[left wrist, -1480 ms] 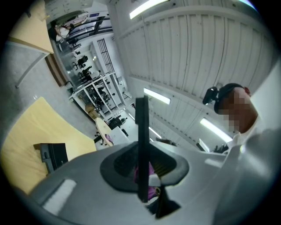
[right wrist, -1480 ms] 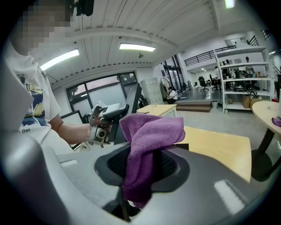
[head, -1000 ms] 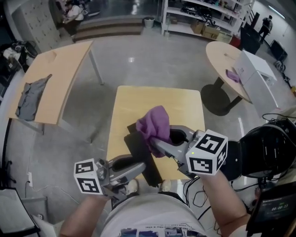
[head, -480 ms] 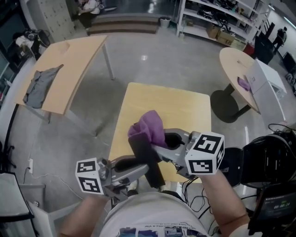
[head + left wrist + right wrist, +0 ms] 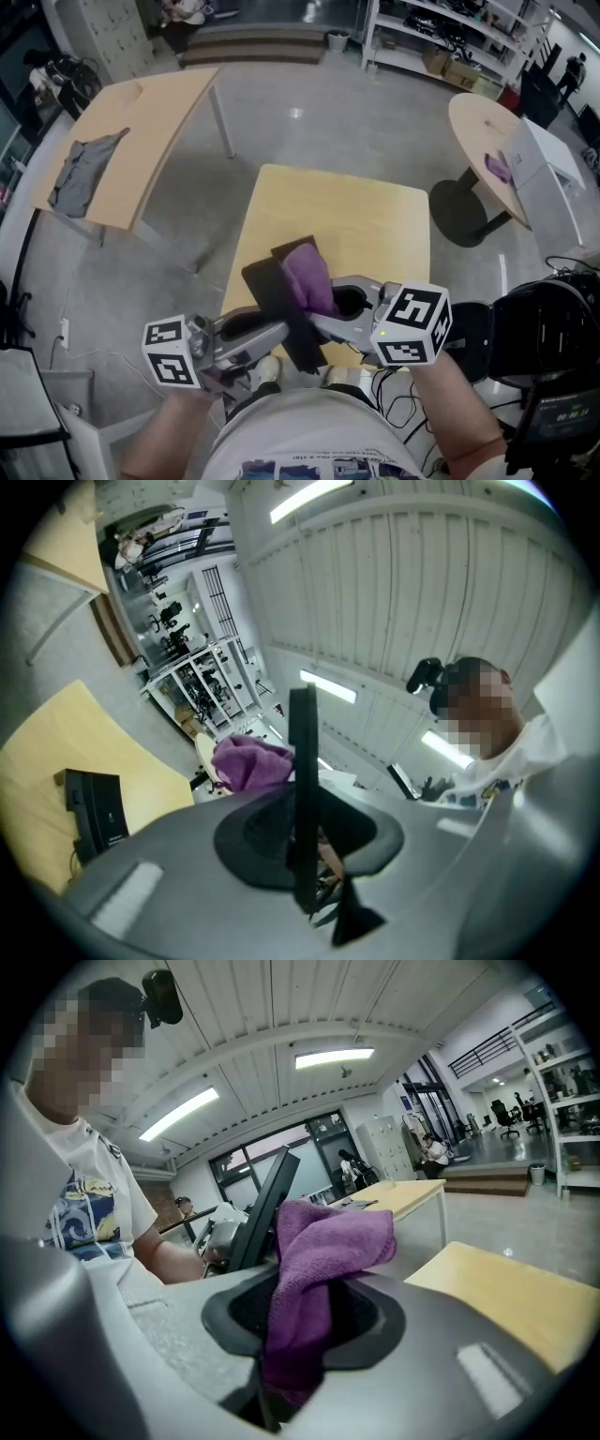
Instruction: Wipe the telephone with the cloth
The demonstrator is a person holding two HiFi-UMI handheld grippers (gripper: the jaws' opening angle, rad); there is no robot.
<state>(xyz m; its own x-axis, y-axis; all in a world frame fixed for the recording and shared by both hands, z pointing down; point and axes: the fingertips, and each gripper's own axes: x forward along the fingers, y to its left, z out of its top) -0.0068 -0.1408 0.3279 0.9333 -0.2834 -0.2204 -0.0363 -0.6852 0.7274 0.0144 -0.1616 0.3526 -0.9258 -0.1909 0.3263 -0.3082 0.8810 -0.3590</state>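
Holding the telephone (image 5: 272, 298) by its near end, the left gripper (image 5: 277, 330) has its jaws closed partway, pressing on the thin black slab. The slab stands edge-on between them and is raised off the yellow table (image 5: 375, 225). The right gripper (image 5: 325, 309) is clamped tight on a bunched purple cloth (image 5: 307, 278), and the loose wad rests against the telephone's face toward its far end. A small black box (image 5: 94, 808) sits on the table beyond.

The main risk looks like leverage. The telephone is pinched near one end only, so a firm push from the cloth at the other end could twist it between the pads or slip it out, dropping it onto the table or floor. The cloth is held by a narrow fold, so a hard drag may pull it free. If the wad slides back, the bare jaw tips could scrape the face.
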